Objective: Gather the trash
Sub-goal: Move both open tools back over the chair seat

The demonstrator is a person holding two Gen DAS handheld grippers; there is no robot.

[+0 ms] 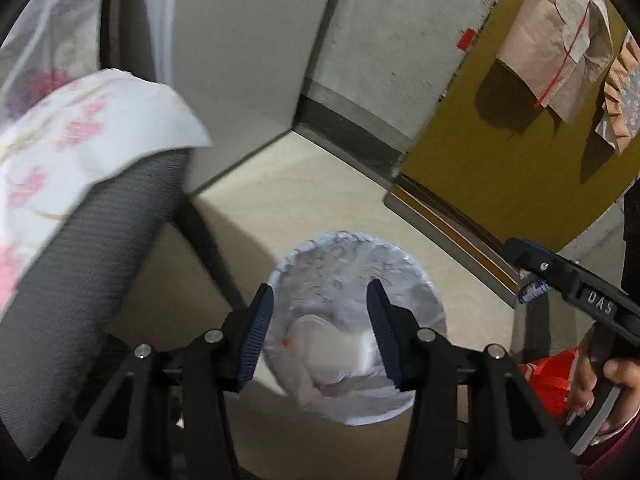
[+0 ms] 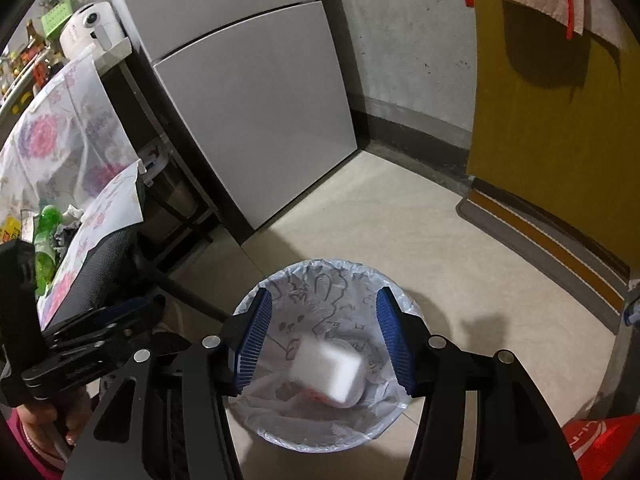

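Right gripper (image 2: 324, 340) over round bin with translucent white plastic liner (image 2: 276, 432), blue ribbed pads (image 2: 394, 336) apart, nothing between them. Blurred white rectangular block (image 2: 328, 376) inside the bin mouth, clear of both pads. Left gripper (image 2: 100, 332) at left edge. Grey fridge (image 2: 248, 100) behind.

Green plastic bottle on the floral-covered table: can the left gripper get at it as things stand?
Probably not directly: the left gripper hangs open over the lined bin, and the green plastic bottle lies off to its side beyond the grey chair.
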